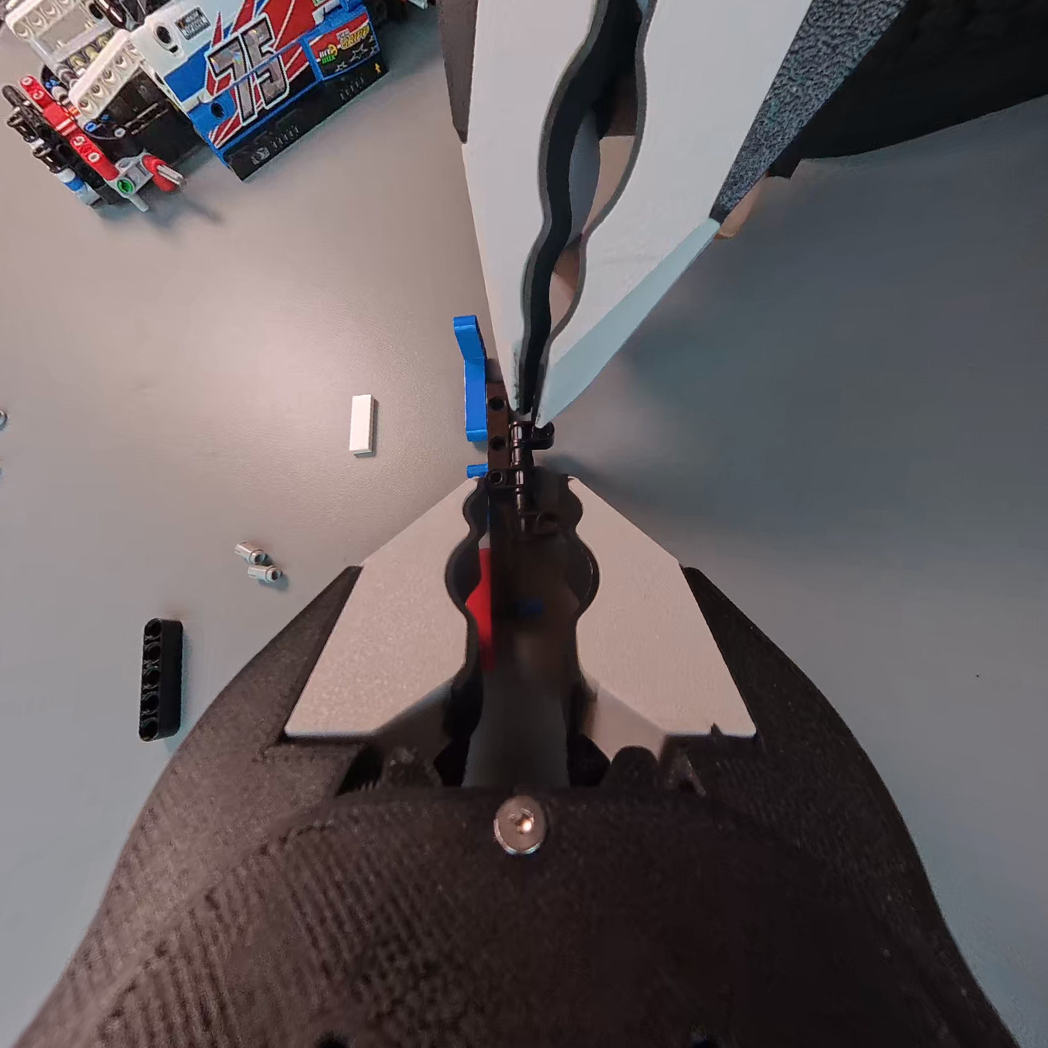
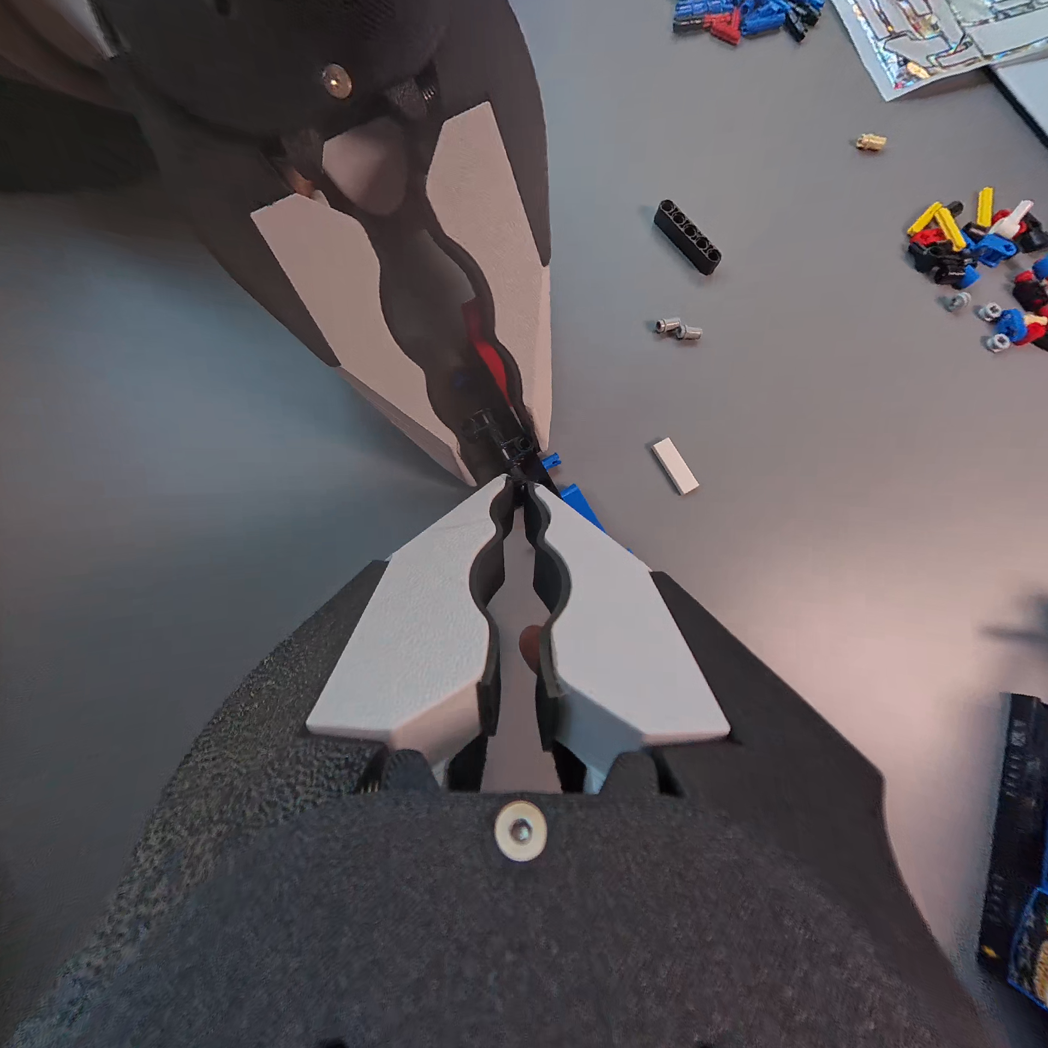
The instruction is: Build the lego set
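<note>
The left gripper (image 1: 524, 487) holds a small sub-assembly (image 1: 499, 448) of black Technic beams with a blue curved piece and a red element, its jaws pinching the assembly well back between the pads so that only the front end projects. The right gripper (image 2: 517, 492) meets it tip to tip, its jaws nearly pressed together on a small black connector (image 1: 530, 434) at the projecting end of the sub-assembly. Both are held over the middle of the grey tabletop (image 1: 794, 510); whether the assembly touches the surface cannot be told. The step in hand appears to be seating this connector onto the sub-assembly. The next move probably calls for a firm push along the pin axis while the left gripper braces the assembly against rotation; a skewed push could cock the connector or pull the assembly out of its hold. Loose parts lie beside the work: a white tile (image 1: 362, 425), two grey bushes (image 1: 258, 561) and a black beam with a row of holes (image 1: 161, 677). The partly built vehicle (image 1: 187, 85) stands toward the far left corner in the left wrist view. In the right wrist view, a pile of mixed parts (image 2: 987, 261) and a printed sheet (image 2: 930, 45) lie near the far right edge.
</note>
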### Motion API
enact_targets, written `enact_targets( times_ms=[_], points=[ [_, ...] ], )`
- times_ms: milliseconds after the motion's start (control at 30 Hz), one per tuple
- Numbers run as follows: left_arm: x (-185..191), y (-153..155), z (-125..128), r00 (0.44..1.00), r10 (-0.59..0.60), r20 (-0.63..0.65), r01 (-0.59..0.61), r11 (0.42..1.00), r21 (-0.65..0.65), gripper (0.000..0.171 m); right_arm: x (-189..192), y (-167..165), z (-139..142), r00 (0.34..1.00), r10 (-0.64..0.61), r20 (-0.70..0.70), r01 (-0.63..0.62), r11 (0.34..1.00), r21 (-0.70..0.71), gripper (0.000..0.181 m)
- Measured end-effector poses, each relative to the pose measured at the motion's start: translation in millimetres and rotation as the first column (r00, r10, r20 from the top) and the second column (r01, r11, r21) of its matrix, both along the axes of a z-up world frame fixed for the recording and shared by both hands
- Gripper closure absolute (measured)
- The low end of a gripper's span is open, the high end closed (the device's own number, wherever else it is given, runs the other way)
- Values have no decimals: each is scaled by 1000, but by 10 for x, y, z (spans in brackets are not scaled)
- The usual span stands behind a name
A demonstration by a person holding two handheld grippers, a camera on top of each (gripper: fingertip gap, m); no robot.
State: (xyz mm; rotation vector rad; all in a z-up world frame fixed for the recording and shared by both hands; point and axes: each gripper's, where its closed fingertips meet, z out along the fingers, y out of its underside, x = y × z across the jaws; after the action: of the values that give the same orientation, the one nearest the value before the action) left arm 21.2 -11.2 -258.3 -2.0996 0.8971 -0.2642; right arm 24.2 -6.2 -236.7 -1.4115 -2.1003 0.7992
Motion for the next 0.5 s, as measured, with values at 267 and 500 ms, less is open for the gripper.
enact_targets(
  times_ms=[267, 500],
  points=[
    [-10, -21, 18, 1000, -10, -20, 11, 1000, 20, 143, 0, -53, 41, 998, 31, -47, -29, 999, 45, 181],
    [89, -28, 538, 990, -52, 135, 24, 979, 201, 150, -107, -95, 520, 957, -124, -264, 39, 951, -307, 181]
  ],
)
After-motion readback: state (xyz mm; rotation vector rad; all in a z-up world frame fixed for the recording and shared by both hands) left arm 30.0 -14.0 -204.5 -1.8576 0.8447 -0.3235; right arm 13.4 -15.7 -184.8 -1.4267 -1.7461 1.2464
